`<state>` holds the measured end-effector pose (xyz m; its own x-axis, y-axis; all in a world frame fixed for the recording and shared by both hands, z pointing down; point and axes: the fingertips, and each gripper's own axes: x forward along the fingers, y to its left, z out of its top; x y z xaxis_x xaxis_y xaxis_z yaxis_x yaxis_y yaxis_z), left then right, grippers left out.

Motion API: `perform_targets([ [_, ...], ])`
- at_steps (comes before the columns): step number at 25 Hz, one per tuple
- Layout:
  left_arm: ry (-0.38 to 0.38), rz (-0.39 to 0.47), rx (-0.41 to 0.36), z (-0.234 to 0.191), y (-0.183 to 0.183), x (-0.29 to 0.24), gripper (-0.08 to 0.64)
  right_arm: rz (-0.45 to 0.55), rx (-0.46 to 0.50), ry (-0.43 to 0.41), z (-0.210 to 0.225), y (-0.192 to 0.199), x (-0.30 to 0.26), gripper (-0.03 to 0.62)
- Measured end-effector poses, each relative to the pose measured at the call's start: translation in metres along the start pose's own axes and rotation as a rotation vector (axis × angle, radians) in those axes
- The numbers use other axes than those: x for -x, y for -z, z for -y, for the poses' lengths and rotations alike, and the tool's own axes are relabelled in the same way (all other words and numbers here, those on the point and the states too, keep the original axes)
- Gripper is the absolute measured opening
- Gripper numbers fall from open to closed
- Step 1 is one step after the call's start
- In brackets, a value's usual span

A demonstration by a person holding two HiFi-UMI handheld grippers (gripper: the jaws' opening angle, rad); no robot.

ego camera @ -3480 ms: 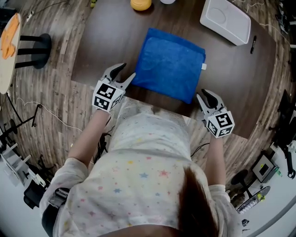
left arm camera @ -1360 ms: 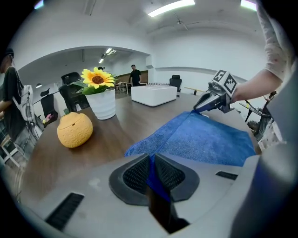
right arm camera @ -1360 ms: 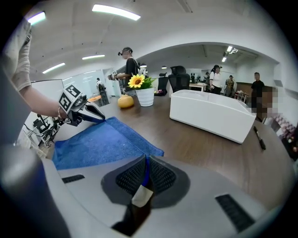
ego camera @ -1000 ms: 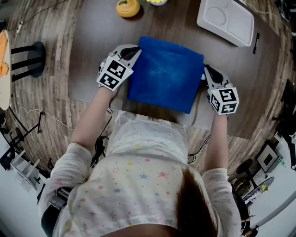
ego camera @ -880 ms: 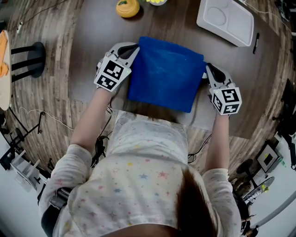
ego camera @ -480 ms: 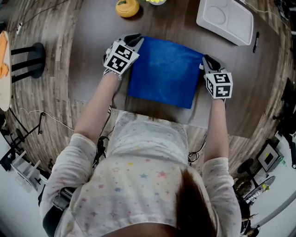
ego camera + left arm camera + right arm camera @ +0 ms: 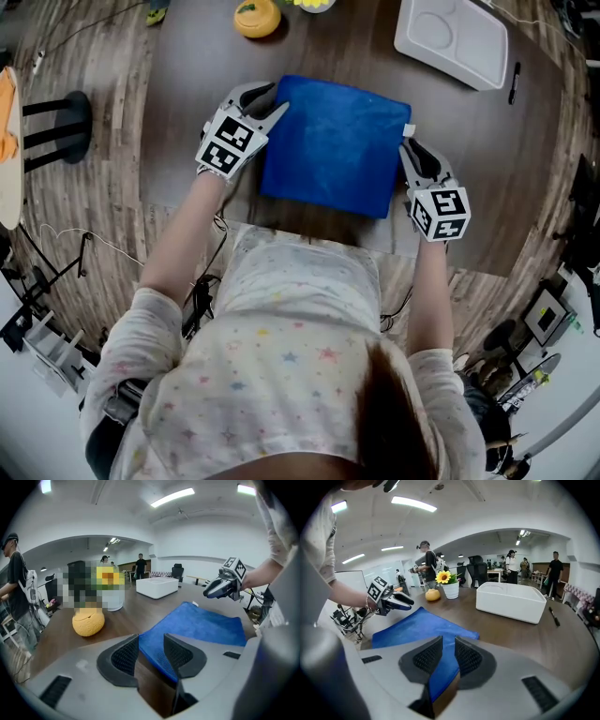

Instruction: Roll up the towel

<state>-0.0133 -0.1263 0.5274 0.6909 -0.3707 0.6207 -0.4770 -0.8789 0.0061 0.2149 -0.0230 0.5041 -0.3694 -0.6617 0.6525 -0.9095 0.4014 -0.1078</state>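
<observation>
Pulled right gripper (image 7: 412,155) back nearward along right edge of blue towel (image 7: 333,145) since half a second ago; jaws a narrow slit, pinching nothing | left gripper (image 7: 270,101): just sprung apart, towel's far-left edge between pads, unpressed | lying flat on table (image 7: 187,84), squarely between both grippers | judged: far-left corner nearest left jaws, likely first pinch

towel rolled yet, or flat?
Flat, not rolled: the towel lies as one blue rectangle on the table, no edge curled up.
</observation>
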Motion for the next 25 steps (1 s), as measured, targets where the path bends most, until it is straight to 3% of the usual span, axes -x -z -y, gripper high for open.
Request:
perform_targets([
  [12, 0.135, -0.038, 0.000, 0.084, 0.054, 0.052, 0.144, -0.062, -0.004, -0.130, -0.070, 0.064, 0.041, 0.058],
  [25, 0.155, -0.139, 0.077, 0.133, 0.123, 0.078, 0.144, -0.206, 0.013, -0.106, -0.090, 0.135, 0.064, 0.091],
])
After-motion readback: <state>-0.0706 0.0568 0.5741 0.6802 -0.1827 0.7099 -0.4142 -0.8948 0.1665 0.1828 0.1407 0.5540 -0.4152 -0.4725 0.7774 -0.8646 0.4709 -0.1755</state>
